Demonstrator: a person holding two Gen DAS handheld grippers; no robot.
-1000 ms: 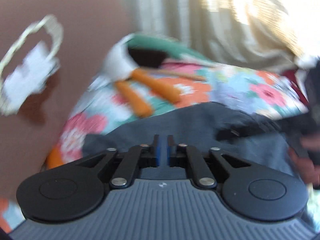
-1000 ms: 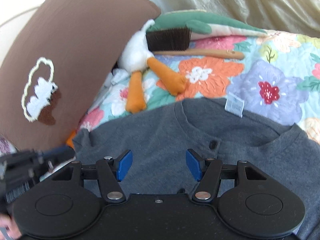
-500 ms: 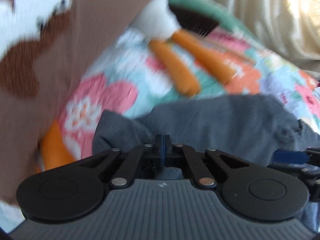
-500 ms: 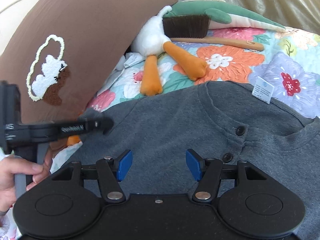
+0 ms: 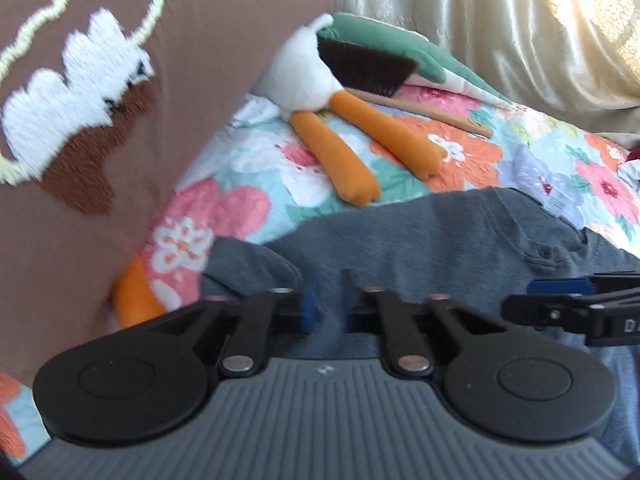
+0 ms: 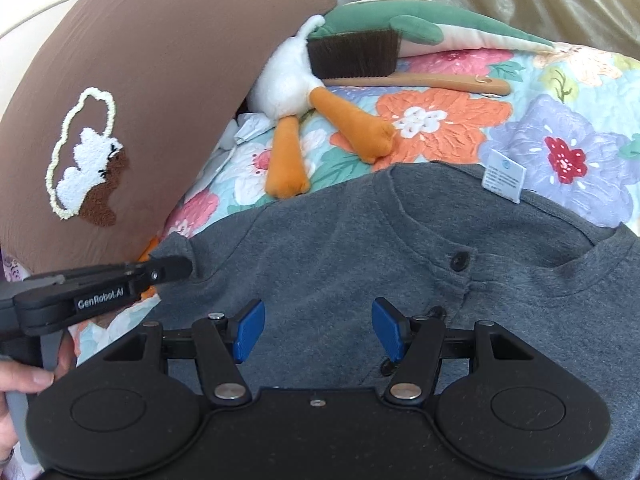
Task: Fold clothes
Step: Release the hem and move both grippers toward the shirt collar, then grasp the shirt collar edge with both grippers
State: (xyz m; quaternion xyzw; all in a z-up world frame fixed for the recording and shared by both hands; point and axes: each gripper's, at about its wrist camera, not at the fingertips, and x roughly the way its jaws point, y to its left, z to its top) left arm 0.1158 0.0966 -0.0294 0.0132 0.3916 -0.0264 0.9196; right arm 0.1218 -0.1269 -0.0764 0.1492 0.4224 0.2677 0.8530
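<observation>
A home bedroom. A floral quilt (image 6: pixel 440 120) covers the bed, with a brown pillow (image 6: pixel 168 80), a plush duck (image 6: pixel 288 84) and pale curtains (image 5: pixel 500 20).

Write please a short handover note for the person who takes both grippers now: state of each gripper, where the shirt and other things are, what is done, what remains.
Left gripper: jaws opening, over the grey shirt near its sleeve edge beside the brown pillow; nothing gripped.
Right gripper: open, empty, above the shirt's chest near the buttons.
The shirt lies spread, front up, on the floral quilt, its collar toward the plush toy and brush.
Done: the shirt seems laid out; no fold visible.
Left: all folds, probably starting with the sleeves.
</observation>
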